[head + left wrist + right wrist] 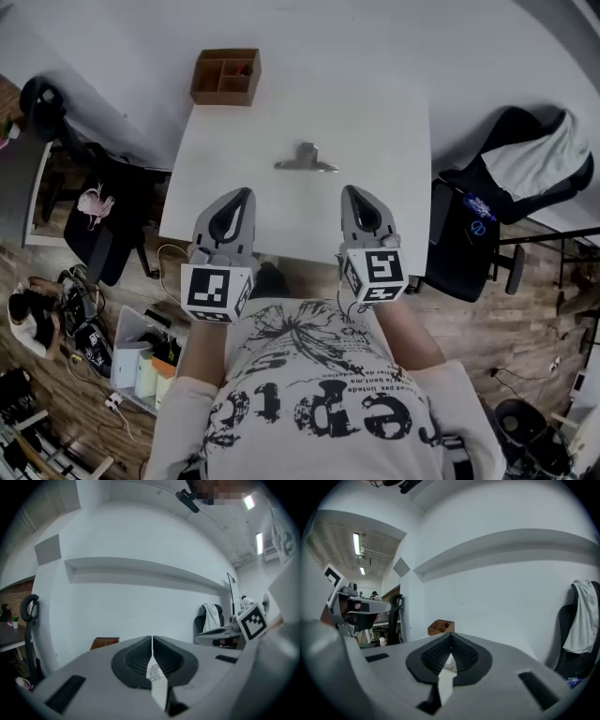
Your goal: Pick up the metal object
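Metal object [306,160] lies mid-surface [394,122], well ahead of us. Left hand-held gripper [240,201] and right hand-held gripper [357,199]: jaws together, nothing between them. We judge the piece light, stiff, slippery and low-lying; best pinched across its raised middle.

There is one white table [375,112], one metal clip [307,161] and one brown compartment box [226,77]. There are two grippers, the left gripper [244,194] and the right gripper [352,190], and two marker cubes, one on the left [217,291] and one on the right [375,274]. There are two black office chairs, one at the person's left [42,103] and one at the right [511,141], and one white cloth [548,150].
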A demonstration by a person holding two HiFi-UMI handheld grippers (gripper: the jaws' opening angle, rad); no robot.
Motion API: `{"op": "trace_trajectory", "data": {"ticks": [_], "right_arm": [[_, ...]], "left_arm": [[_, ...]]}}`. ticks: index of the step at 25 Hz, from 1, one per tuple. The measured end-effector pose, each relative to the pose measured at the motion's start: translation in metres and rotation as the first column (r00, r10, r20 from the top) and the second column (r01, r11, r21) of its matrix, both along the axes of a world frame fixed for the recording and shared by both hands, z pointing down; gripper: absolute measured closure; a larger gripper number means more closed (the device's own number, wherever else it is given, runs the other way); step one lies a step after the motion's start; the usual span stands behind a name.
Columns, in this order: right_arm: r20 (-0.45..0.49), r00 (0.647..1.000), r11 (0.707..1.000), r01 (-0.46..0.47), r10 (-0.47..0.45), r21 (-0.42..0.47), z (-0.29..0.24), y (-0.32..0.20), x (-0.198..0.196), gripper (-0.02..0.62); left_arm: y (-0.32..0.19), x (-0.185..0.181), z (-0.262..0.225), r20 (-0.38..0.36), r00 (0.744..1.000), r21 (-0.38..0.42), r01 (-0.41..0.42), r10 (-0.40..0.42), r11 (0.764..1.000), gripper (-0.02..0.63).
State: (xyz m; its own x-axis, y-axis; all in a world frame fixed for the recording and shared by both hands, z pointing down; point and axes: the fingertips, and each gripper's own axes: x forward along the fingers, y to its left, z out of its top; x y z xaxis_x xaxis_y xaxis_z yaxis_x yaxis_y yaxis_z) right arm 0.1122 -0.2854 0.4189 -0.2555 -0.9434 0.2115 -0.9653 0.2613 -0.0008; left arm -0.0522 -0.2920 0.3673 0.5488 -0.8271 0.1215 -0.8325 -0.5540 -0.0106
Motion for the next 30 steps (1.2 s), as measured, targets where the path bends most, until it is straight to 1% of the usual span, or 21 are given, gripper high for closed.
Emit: {"op": "trace_trajectory", "data": {"ticks": [5, 9, 12, 15, 17, 22, 24, 26, 27, 29, 30], "right_arm": [[-0.002, 0.998, 0.994, -0.068, 0.068, -0.086, 0.023, -0.059, -0.009, 0.603], [-0.012, 0.994, 0.980, -0.105, 0.105, -0.167, 0.050, -0.091, -0.017, 0.603], [-0.020, 0.992, 0.960, -0.123, 0.122, -0.250, 0.079, -0.115, -0.023, 0.601], [-0.022, 0.990, 0.929, -0.142, 0.143, -0.343, 0.114, -0.135, -0.026, 0.597], [-0.019, 0.989, 0.901, -0.143, 0.149, -0.409, 0.139, -0.144, -0.028, 0.514], [-0.037, 0.984, 0.832, -0.167, 0.175, -0.529, 0.191, -0.155, -0.033, 0.404], [-0.040, 0.982, 0.806, -0.175, 0.185, -0.566, 0.207, -0.159, -0.033, 0.350], [-0.046, 0.980, 0.784, -0.183, 0.194, -0.593, 0.219, -0.166, -0.034, 0.320], [-0.051, 0.979, 0.773, -0.188, 0.198, -0.606, 0.224, -0.169, -0.034, 0.314], [-0.062, 0.976, 0.750, -0.200, 0.209, -0.630, 0.233, -0.174, -0.034, 0.305], [-0.067, 0.974, 0.739, -0.207, 0.215, -0.641, 0.237, -0.176, -0.034, 0.301]], "left_arm": [[-0.068, -0.012, 0.008, -0.006, 0.998, -0.018, -0.067, 0.067, 0.998, 0.595], [-0.106, -0.017, 0.018, -0.024, 0.990, -0.018, -0.139, 0.139, 0.990, 0.595], [-0.130, -0.018, 0.027, -0.032, 0.981, -0.017, -0.192, 0.191, 0.981, 0.594], [-0.152, -0.015, 0.038, -0.031, 0.972, -0.035, -0.235, 0.234, 0.971, 0.594], [-0.164, -0.014, 0.049, -0.033, 0.966, -0.050, -0.258, 0.256, 0.965, 0.594], [-0.179, -0.018, 0.081, -0.009, 0.955, -0.152, -0.294, 0.296, 0.944, 0.594], [-0.187, -0.020, 0.090, -0.014, 0.955, -0.143, -0.294, 0.295, 0.945, 0.594], [-0.196, -0.022, 0.098, -0.018, 0.957, -0.113, -0.289, 0.289, 0.951, 0.595], [-0.199, -0.023, 0.102, -0.019, 0.958, -0.121, -0.287, 0.287, 0.950, 0.595], [-0.201, -0.025, 0.108, -0.018, 0.958, -0.170, -0.286, 0.287, 0.943, 0.595], [-0.203, -0.026, 0.111, -0.021, 0.958, -0.178, -0.285, 0.286, 0.942, 0.595]]}}
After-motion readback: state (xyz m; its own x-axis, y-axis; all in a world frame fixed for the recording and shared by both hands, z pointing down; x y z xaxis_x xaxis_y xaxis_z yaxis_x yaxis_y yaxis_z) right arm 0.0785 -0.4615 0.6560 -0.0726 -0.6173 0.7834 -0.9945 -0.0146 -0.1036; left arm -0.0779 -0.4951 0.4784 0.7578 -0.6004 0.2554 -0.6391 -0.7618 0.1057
